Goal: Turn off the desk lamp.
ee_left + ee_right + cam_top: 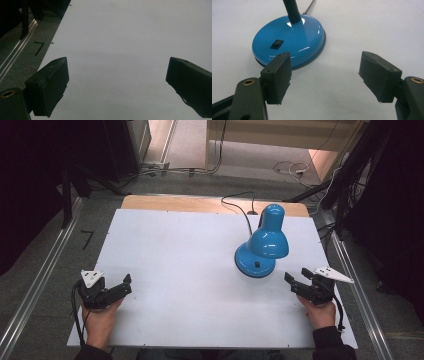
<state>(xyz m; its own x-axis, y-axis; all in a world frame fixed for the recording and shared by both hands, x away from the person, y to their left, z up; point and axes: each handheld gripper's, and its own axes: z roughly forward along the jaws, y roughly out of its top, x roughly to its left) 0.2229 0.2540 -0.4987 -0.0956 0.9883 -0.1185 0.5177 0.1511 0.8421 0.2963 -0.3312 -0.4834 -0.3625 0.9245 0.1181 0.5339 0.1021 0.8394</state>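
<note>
The white table (190, 285) is mostly bare. The blue lamp (262, 245) stands toward its right edge, cord running off the far edge. Right tool (295, 281) sits just beside its base, jaws wide apart and empty, probably ready for the switch (276, 44); left tool (125, 285), equally gaping, idles by the near left corner.

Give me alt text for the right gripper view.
A blue desk lamp's round base, with a small black switch on top, sits on the white table just beyond the right gripper. Its two black fingers stand wide apart, empty.
</note>
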